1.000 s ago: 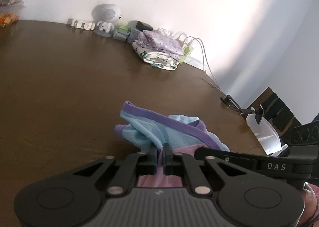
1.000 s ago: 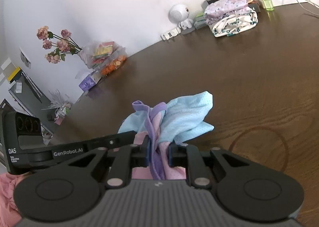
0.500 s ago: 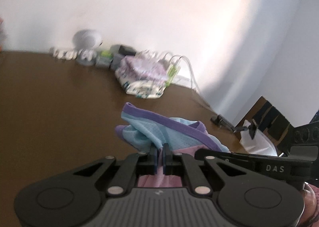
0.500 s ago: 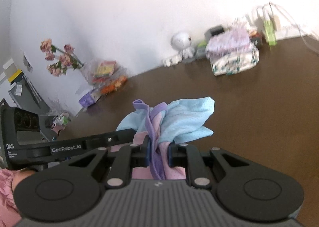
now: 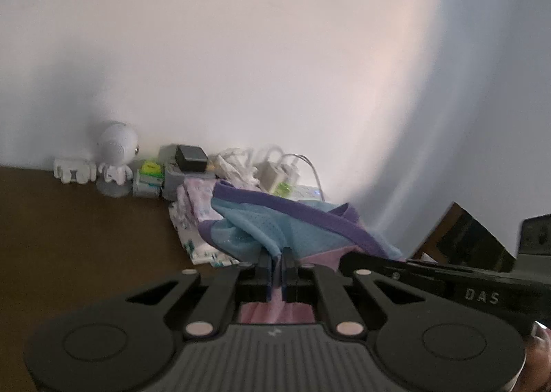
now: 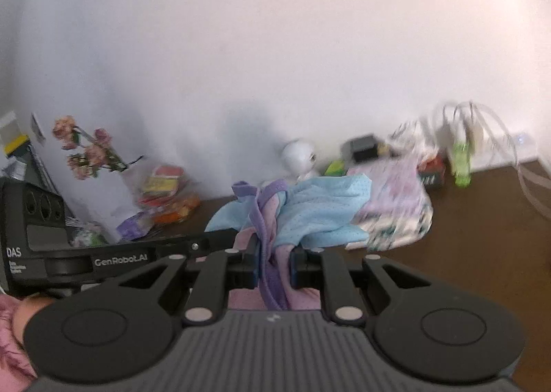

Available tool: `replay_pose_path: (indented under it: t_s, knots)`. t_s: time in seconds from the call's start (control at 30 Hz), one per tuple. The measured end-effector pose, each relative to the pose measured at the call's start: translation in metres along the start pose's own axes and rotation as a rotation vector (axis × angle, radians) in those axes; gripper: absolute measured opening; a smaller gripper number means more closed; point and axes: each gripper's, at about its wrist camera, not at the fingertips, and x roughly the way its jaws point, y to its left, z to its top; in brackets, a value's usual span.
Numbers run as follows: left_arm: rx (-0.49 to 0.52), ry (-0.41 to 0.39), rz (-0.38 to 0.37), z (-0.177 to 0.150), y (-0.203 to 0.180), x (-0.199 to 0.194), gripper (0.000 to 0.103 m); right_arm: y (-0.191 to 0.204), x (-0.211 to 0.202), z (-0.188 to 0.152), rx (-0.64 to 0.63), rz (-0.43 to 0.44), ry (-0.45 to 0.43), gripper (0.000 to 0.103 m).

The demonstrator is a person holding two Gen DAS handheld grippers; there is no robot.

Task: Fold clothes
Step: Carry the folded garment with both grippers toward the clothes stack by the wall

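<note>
Left wrist view: my left tongs (image 5: 275, 269) clamp the light-blue mesh garment with purple trim (image 5: 275, 226), held aloft before the folded stack of patterned clothes (image 5: 193, 216).

Right wrist view: my right tongs (image 6: 273, 266) clamp the same garment; I judge stacking remains.

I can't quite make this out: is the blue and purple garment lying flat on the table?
No, the blue and purple garment is bunched and pinched in the right gripper, its jaws closed on the fabric.

Two low wrist views, side by side, facing the wall (image 5: 275, 64), sharing the folded stack (image 6: 396, 206).
</note>
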Motion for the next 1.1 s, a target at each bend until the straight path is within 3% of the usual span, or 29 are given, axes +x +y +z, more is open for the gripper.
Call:
replay_pose_path:
  t_s: [0.3,0.5,0.8,1.1]
  knots:
    - [-0.002,-0.005,0.03,0.065,0.006,0.08,0.003,-0.036,0.07,0.069,0.018,-0.045,0.003,0.015]
    - [-0.027,0.021,0.046,0.08,0.031,0.143,0.003,-0.076,0.131,0.094,0.04,-0.068,0.037,0.015]
    - [-0.084,0.092,0.05,0.064,0.085,0.224,0.003,-0.139,0.205,0.076,0.088,-0.069,0.109,0.015]
    - [-0.125,0.089,0.012,0.05,0.117,0.244,0.004,-0.179,0.226,0.058,0.141,-0.072,0.12,0.015]
